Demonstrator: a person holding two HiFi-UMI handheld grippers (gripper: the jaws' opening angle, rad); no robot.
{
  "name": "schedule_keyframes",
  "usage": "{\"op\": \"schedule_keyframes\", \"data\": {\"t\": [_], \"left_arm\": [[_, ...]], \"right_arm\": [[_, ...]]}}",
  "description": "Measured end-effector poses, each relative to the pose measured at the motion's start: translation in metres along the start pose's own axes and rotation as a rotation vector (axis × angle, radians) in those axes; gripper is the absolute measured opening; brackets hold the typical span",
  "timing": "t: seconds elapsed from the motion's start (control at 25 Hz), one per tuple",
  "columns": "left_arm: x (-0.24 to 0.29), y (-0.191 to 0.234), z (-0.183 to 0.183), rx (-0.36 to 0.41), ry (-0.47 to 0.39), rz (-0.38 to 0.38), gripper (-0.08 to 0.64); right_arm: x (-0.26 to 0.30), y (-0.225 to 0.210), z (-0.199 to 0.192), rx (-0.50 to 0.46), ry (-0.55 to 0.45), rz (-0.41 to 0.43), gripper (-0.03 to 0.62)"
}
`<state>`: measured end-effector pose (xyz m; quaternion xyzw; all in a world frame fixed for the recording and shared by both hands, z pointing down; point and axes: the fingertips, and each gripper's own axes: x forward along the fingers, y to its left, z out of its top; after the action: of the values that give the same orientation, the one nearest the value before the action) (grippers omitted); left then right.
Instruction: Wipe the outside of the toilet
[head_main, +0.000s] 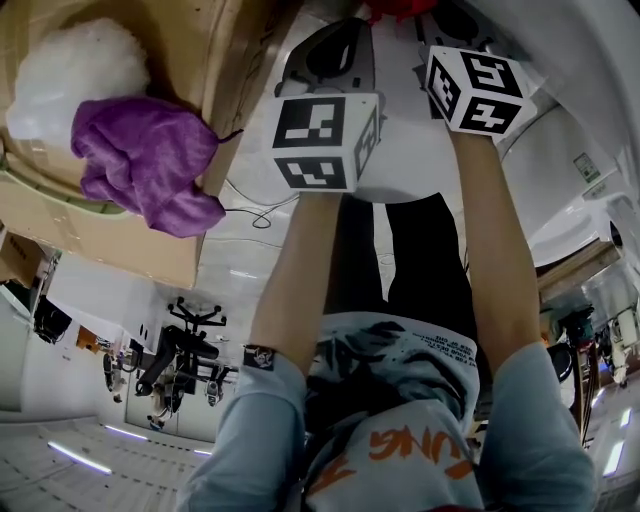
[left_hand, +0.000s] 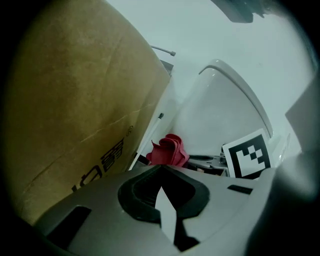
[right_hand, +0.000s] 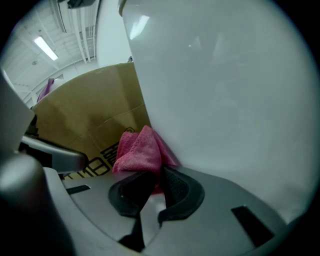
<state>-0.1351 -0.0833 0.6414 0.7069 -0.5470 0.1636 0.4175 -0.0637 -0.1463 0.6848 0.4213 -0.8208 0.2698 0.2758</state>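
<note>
Floor (head_main: 240, 265): pale, glossy surface.
On the floor: brown cardboard box (head_main: 60, 215); thin dark cable (head_main: 262, 215) looping near it.
Toilet (right_hand: 225, 85): white body just beside the box; foot out of view.
On the box: purple cloth (head_main: 145, 165) hanging over an edge; white fluffy wad (head_main: 80, 62) touching the cloth.

Two grippers: the left gripper (left_hand: 161, 170) and the right gripper (right_hand: 159, 175). Two marker cubes: the left cube (head_main: 325, 140) and the right cube (head_main: 478, 88). Two cloths: one pink cloth (right_hand: 137, 150), one purple cloth (head_main: 150, 165). One toilet (right_hand: 225, 90). One cardboard box (head_main: 100, 225), possibly more, since overlapping edges blur the count. One white fluffy wad (head_main: 80, 65). One office chair (head_main: 180, 355)
</note>
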Motion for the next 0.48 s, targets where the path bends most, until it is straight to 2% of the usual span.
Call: {"op": "schedule_keyframes", "data": {"t": [0.28, 0.48], "left_arm": [[0.008, -0.013, -0.008, 0.024, 0.022, -0.012, 0.025], [0.008, -0.024, -0.014, 0.036, 0.028, -0.013, 0.025]], "right_arm": [[-0.005, -0.014, -0.011, -0.018, 0.045, 0.008, 0.044], [-0.012, -0.023, -0.018, 0.027, 0.05, 0.002, 0.044]]}}
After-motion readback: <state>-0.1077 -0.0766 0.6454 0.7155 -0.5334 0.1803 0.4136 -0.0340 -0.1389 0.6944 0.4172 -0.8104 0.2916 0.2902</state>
